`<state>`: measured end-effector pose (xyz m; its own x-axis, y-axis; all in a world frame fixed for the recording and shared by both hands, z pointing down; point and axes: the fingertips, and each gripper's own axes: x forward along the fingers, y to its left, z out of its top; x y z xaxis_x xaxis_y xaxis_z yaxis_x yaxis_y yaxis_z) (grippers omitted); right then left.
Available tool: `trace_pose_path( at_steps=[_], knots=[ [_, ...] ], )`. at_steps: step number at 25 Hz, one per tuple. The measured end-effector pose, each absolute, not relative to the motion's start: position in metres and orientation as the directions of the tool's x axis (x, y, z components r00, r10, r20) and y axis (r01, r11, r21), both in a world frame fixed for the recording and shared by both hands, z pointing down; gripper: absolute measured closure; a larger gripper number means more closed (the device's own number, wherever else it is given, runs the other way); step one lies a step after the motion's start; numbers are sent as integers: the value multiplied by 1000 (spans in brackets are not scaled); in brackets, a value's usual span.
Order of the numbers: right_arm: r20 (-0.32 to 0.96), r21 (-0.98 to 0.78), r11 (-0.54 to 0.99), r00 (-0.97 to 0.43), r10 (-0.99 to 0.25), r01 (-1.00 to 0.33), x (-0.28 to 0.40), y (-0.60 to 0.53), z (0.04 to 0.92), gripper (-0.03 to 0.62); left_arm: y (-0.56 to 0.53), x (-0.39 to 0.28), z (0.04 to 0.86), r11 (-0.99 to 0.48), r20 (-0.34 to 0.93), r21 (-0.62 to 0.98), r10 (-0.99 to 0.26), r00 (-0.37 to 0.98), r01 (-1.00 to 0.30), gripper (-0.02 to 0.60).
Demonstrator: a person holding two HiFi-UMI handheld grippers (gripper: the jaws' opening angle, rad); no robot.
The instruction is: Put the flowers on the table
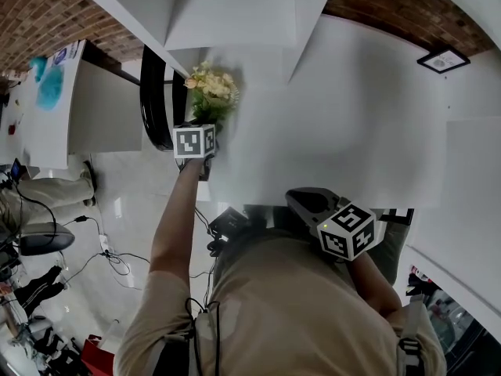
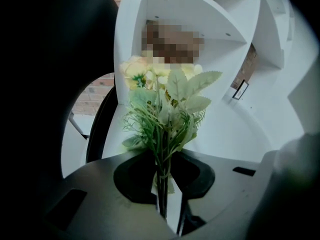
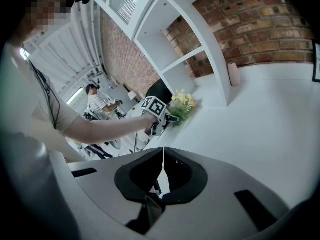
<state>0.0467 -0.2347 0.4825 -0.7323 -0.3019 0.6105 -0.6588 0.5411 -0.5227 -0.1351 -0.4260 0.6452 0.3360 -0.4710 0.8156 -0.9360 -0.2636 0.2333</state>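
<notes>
A bunch of pale yellow flowers (image 1: 211, 91) with green leaves stands up over the near left edge of the white table (image 1: 352, 116). My left gripper (image 1: 206, 128) is shut on its thin stems. In the left gripper view the stems (image 2: 162, 194) are pinched between the jaws and the blooms (image 2: 165, 91) rise above them. The right gripper view shows the bouquet (image 3: 181, 104) and the left gripper (image 3: 162, 115) from the side, out at the table's edge. My right gripper (image 1: 309, 202) hangs close to the person's body, and its jaws (image 3: 162, 164) are shut on nothing.
A white shelf unit (image 1: 235, 14) stands on the table behind the flowers. A black chair back (image 1: 153, 92) curves at the table's left. A small framed picture (image 1: 443, 59) leans at the far right by the brick wall. Cables (image 1: 109, 257) lie on the floor.
</notes>
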Motion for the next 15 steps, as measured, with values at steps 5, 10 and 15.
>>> trace_pose_path(
  at_steps=[5, 10, 15],
  knots=[
    [604, -531, 550, -743, -288, -645, 42, -236, 483, 571, -417, -148, 642, -170, 797, 265, -516, 315, -949, 528],
    [603, -535, 565, -752, -266, -628, 36, -236, 483, 571, -414, -164, 642, -97, 786, 286, -544, 292, -953, 528],
    [608, -533, 571, -752, -254, -624, 33, -234, 483, 571, -421, -165, 644, -98, 789, 303, -532, 307, -948, 528]
  ],
)
